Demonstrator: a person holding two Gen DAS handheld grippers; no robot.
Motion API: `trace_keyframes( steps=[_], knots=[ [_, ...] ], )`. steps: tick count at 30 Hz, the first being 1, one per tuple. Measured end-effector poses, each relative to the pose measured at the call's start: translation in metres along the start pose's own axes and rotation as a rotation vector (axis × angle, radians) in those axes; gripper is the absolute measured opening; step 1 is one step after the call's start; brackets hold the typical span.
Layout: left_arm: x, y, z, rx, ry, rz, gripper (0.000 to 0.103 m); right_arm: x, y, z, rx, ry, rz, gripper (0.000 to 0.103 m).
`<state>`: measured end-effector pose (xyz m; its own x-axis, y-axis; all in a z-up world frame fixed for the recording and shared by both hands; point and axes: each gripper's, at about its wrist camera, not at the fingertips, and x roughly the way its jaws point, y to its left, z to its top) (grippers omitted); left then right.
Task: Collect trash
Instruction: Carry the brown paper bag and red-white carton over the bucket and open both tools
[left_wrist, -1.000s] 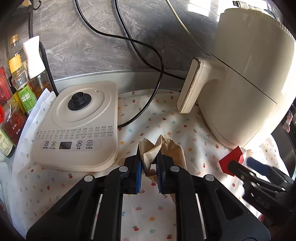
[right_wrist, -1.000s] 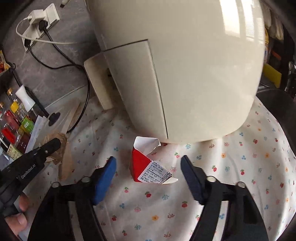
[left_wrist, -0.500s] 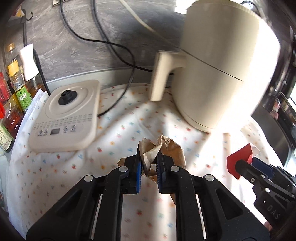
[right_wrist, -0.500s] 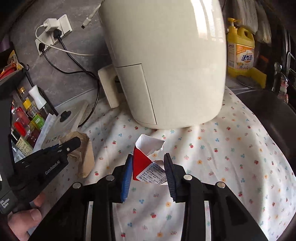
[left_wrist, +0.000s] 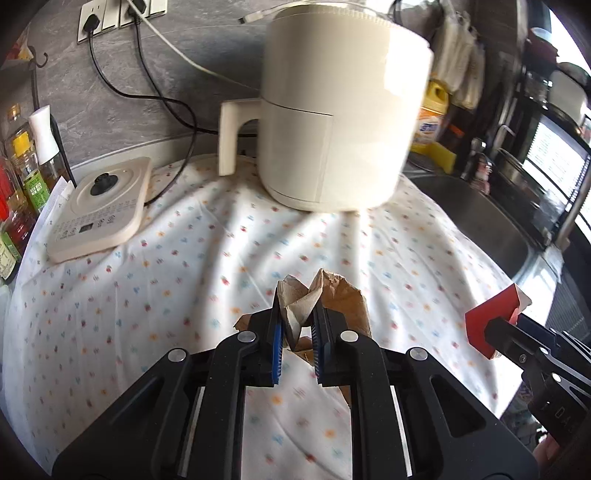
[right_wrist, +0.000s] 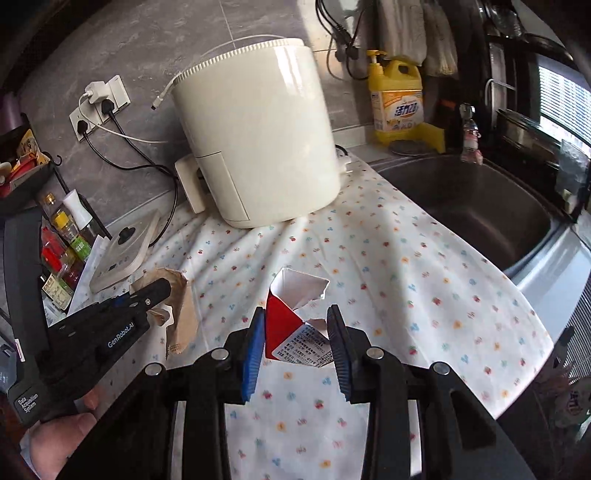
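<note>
Paper (left_wrist: 295, 310) is being clamped between the left gripper's (left_wrist: 297, 341) pads; carton (right_wrist: 295, 328) is being pinched between the right gripper's (right_wrist: 295, 354).

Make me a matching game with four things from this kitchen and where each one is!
Things:
1. brown paper bag
2. red carton
3. yellow detergent bottle
4. air fryer

Places:
A. by the sink
B. standing on the flowered cloth
C. in the left gripper
D. in the right gripper

Pairs: 1-C, 2-D, 3-A, 4-B
</note>
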<state>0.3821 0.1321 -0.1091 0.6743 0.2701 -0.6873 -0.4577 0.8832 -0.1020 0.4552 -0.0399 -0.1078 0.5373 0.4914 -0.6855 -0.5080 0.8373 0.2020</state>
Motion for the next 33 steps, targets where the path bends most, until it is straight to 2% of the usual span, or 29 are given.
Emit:
trace_keyframes(
  steps=[16, 24, 33],
  knots=[
    [-0.075, -0.107, -0.092, 0.188, 0.071, -0.207, 0.013, -0.146, -0.089, -0.105, 0.17, -0.016, -0.177, 0.033],
    [-0.104, -0.153, -0.139, 0.279, 0.104, -0.282, 0.013, -0.2, -0.124, -0.154, 0.238, -0.015, -0.254, 0.034],
    [-0.13, -0.191, -0.193, 0.361, 0.142, -0.348, 0.013, -0.24, -0.155, -0.215, 0.338, 0.008, -0.312, 0.034]
  ],
)
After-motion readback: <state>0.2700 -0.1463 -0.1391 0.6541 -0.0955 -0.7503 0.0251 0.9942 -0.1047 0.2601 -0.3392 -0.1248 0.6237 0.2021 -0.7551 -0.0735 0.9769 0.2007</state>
